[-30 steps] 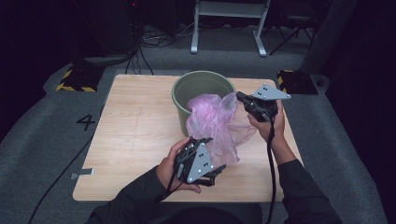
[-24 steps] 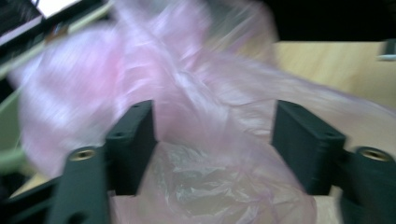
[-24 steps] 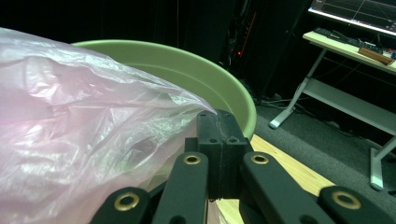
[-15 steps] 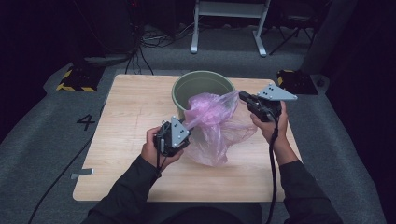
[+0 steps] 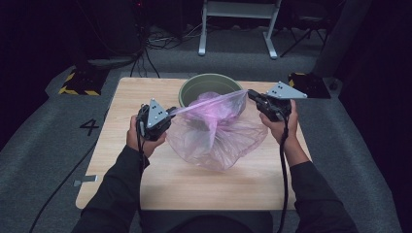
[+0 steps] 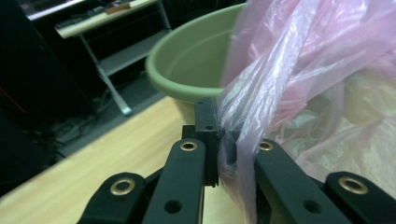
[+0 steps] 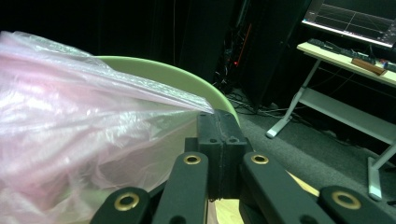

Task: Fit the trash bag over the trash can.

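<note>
**Stretching the bag mouth to line the bucket**

In the left gripper view the jaws are pressed together on a pinch of the pink plastic bag (image 6: 299, 88), the film bunching between the pads. In the right gripper view the jaws are likewise closed tight, with the bag's edge drawn out of them in a taut fan. Seen from above, the left gripper (image 5: 167, 112) sits at the left, the right gripper (image 5: 251, 94) at the right, and a strip of the bag's rim runs straight between them. The rest of the bag sags onto the wooden table (image 5: 136, 92) on the near side of the green bucket (image 5: 197, 86), which stands at the far middle of the table.

The step in hand looks like opening the bag so it can go over or into the bucket. To do it well, I would keep both grips firm, since thin film slips easily, and hold the tension even rather than hard, as a sharp pull could tear the rim at the pads. Only one layer seems stretched, so the mouth may not yet be open. Lifting both hands together and carrying the bag towards the far side should let the loose body drop inside the bucket.
</note>
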